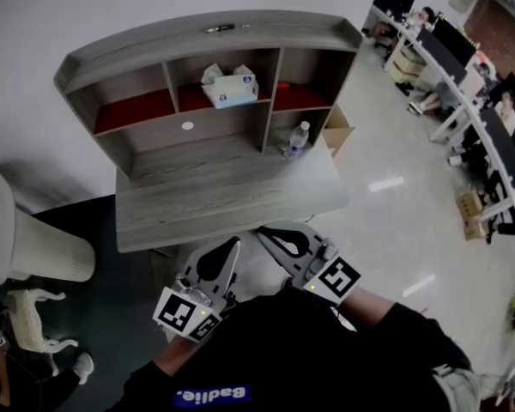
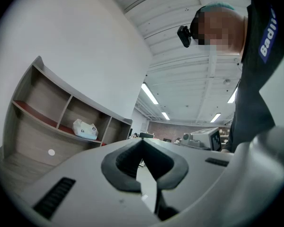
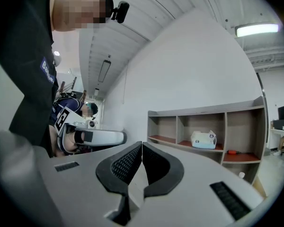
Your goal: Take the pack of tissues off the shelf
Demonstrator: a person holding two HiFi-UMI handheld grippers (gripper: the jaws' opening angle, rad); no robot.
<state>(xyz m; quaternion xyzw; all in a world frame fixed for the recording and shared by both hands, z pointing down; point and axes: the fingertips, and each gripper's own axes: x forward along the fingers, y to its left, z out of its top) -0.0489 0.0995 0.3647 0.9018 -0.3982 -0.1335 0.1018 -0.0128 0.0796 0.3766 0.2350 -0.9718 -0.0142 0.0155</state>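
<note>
A grey wooden counter (image 1: 232, 187) is seen from above. A shelf (image 1: 137, 50) of the same wood is set along its back edge, against a white wall. The shelf is divided into three upper compartments with red floors, with a lower row beneath them.

Two tools are held side by side at the counter's front edge, well apart from the shelf: the left tool (image 1: 234, 245) and the right tool (image 1: 262, 233). The jaws of each tool are pressed together at the tips, and nothing is pinched between them.

The pack of tissues (image 1: 230, 87) is found in the middle upper compartment, resting on its red floor. A clear bottle (image 1: 298, 139) is stood upright in the lower right compartment, near the counter's right edge. A small orange thing (image 1: 282, 85) is laid in the right upper compartment. A dark pen-like thing (image 1: 221, 28) is laid on the shelf's top board.
</note>
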